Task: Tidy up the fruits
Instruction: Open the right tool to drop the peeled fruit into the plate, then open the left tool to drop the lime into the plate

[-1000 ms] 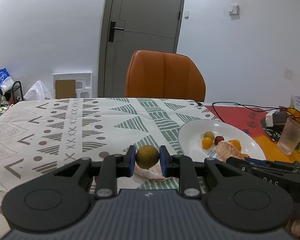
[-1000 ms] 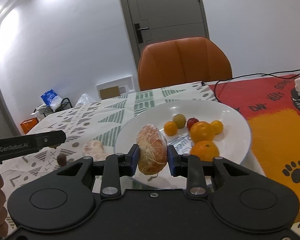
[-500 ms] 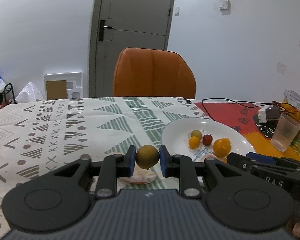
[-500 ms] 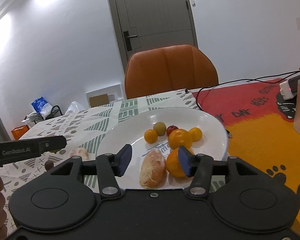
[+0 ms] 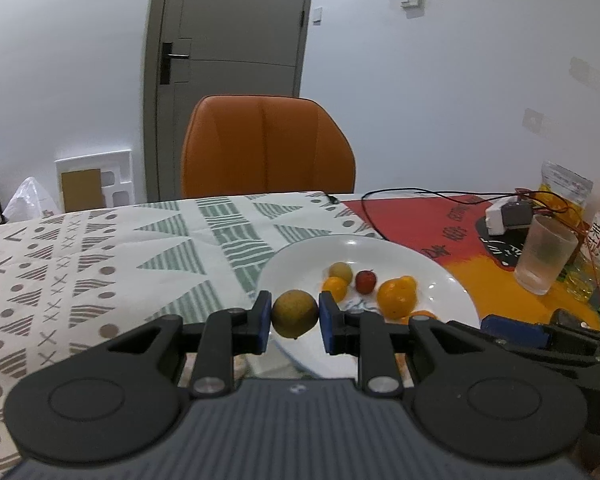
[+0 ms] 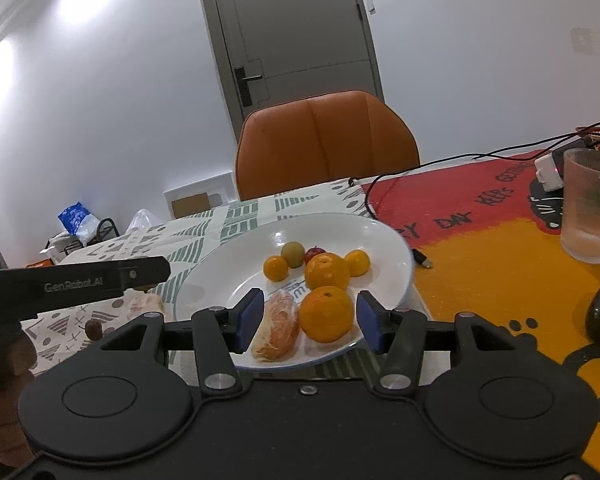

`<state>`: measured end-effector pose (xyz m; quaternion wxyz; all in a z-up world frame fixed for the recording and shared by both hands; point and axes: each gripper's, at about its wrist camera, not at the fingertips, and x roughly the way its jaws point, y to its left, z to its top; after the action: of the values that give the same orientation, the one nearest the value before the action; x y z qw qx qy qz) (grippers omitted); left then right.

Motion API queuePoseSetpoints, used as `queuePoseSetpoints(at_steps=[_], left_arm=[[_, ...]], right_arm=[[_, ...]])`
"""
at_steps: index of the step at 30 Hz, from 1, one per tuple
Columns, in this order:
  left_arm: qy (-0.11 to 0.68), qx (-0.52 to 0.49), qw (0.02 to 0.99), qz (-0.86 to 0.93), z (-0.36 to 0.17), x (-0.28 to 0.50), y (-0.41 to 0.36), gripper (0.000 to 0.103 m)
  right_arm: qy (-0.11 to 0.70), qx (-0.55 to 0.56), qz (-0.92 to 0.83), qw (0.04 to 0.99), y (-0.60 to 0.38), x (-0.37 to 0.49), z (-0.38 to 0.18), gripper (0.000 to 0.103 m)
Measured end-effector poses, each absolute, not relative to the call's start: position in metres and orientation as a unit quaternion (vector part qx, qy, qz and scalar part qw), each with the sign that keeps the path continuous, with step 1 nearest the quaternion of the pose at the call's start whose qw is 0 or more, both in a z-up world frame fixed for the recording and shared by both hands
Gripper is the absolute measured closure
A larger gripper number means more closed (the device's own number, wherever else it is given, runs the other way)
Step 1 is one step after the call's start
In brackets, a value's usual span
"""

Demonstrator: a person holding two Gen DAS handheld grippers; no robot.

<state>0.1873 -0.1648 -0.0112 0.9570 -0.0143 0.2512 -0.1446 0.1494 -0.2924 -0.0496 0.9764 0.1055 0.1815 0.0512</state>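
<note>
My left gripper is shut on a small round yellow-green fruit, held above the near left rim of the white plate. My right gripper is open over the plate's near edge. The peeled orange piece lies on the plate between its fingers, beside a whole orange. Several more small fruits sit further back on the plate, among them an orange, a green one and a red one.
Another peeled piece and a small dark fruit lie on the patterned cloth left of the plate. A frosted glass, cables and a charger stand on the orange mat at right. An orange chair is behind the table.
My right gripper opened and let the peeled orange piece down onto the plate, then drew back slightly. My left gripper carried the yellow-green fruit rightward to the plate.
</note>
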Motion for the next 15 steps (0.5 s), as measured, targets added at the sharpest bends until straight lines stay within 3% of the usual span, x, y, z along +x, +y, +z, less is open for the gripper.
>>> queuePoseSetpoints(at_steps=[7, 15], left_arm=[[0.249, -0.011, 0.957, -0.151, -0.009, 0.191, -0.178, 0.079], [0.247, 0.001, 0.958, -0.145, -0.007, 0.187, -0.177, 0.071]], right_arm=[[0.184, 0.112, 0.048, 0.975, -0.301, 0.147, -0.052, 0.051], [0.186, 0.116, 0.051, 0.974, -0.301, 0.147, -0.054, 0.051]])
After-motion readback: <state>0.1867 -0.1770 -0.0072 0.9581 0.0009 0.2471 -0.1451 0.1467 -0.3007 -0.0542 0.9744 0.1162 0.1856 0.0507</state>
